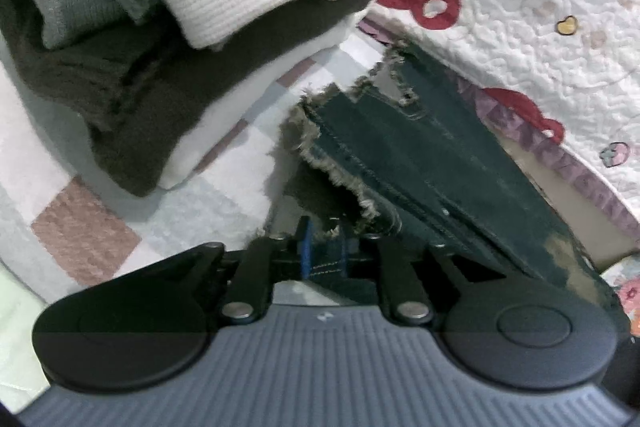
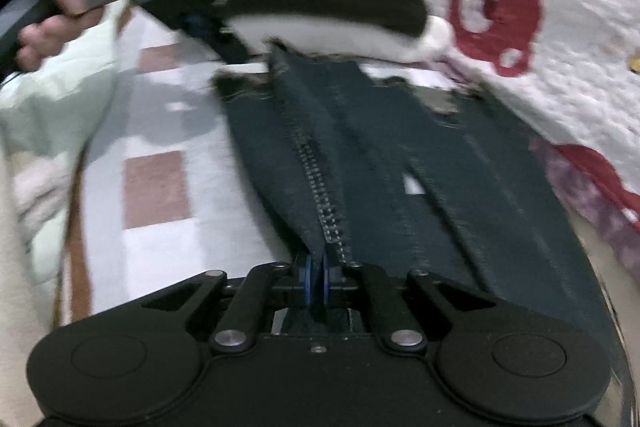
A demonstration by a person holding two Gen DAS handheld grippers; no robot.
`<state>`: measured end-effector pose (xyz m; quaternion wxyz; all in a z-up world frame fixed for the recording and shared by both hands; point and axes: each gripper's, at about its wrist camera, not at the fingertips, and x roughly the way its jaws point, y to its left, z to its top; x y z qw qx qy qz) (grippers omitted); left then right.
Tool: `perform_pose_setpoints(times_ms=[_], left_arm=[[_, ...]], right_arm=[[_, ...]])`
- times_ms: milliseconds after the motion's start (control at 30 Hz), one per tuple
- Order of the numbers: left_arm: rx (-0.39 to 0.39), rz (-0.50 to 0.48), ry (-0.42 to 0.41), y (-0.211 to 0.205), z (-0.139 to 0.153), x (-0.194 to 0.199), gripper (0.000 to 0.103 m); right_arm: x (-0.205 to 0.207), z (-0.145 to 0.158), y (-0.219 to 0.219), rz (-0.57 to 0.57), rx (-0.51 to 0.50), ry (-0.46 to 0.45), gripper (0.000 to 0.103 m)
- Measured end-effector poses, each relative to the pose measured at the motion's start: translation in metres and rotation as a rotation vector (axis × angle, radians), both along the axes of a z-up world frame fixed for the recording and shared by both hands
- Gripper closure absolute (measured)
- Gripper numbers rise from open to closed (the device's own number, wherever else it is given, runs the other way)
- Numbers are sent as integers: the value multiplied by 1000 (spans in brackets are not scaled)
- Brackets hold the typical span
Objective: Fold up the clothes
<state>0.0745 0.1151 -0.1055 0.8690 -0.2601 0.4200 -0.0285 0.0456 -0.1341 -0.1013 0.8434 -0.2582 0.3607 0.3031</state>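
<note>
Right gripper (image 2: 317, 285): blue pads drawn together on a raised fold of dark denim, right at a stitched seam. Grip firm; no gap visible between pads and cloth.

Left gripper (image 1: 323, 247): jaws a little apart, with a strip of denim lying between them. One blue pad shows on the left side; the other is hidden behind the cloth. Whether the pads press on the strip is hard to make out, though it looks more loose than clamped.

Jeans (image 2: 400, 163): dark denim, stretched out flat on the bed from the right gripper toward the pile of clothes. Frayed hem (image 1: 344, 183) lies just ahead of the left gripper. Lower right part cut off by the gripper body in both views.

Checked sheet (image 1: 80, 227): white, grey and pink squares, under the jeans and the pile. Blurred in the right wrist view.

Pile of folded clothes (image 1: 168, 95): just beyond the hem; white layer at the bottom, dark brown over it, white ribbed knit on top, grey cloth bunched at the left. Top edge cut off.

Quilt (image 1: 540, 39): white, red bear shapes, purple border, beside the jeans on the right.

Hand (image 2: 52, 23): top left in the right wrist view, fingers wrapped round the left gripper's handle; badly blurred, partly out of frame.
</note>
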Motion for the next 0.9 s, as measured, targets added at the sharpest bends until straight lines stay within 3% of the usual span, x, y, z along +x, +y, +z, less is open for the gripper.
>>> perform_pose_setpoints(times_ms=[167, 367, 433, 500, 567, 633, 700, 767, 800, 900], left_arm=[[-36, -86, -15, -15, 0, 2, 67], [66, -187, -21, -38, -3, 8, 55], [72, -176, -19, -41, -9, 12, 50], [8, -126, -22, -34, -20, 14, 47], [-136, -44, -51, -23, -31, 15, 46], [-293, 26, -150, -16, -39, 9, 45], [-299, -2, -203, -24, -37, 8, 48], [-264, -53, -228, -32, -33, 11, 66], [-240, -74, -235, -35, -30, 12, 85], [-170, -112, -279, -41, -17, 11, 97]], right_arm=[[28, -7, -26, -144, 94, 75, 96], [41, -19, -43, -252, 194, 155, 93], [41, -21, -45, -256, 201, 159, 92], [41, -21, -46, -253, 212, 162, 92], [41, -22, -49, -255, 234, 170, 91], [41, -23, -54, -267, 271, 189, 89], [42, -24, -59, -286, 305, 214, 81], [38, -24, -56, -284, 290, 216, 72], [36, -24, -54, -282, 281, 216, 66], [16, -19, -42, -224, 209, 168, 54]])
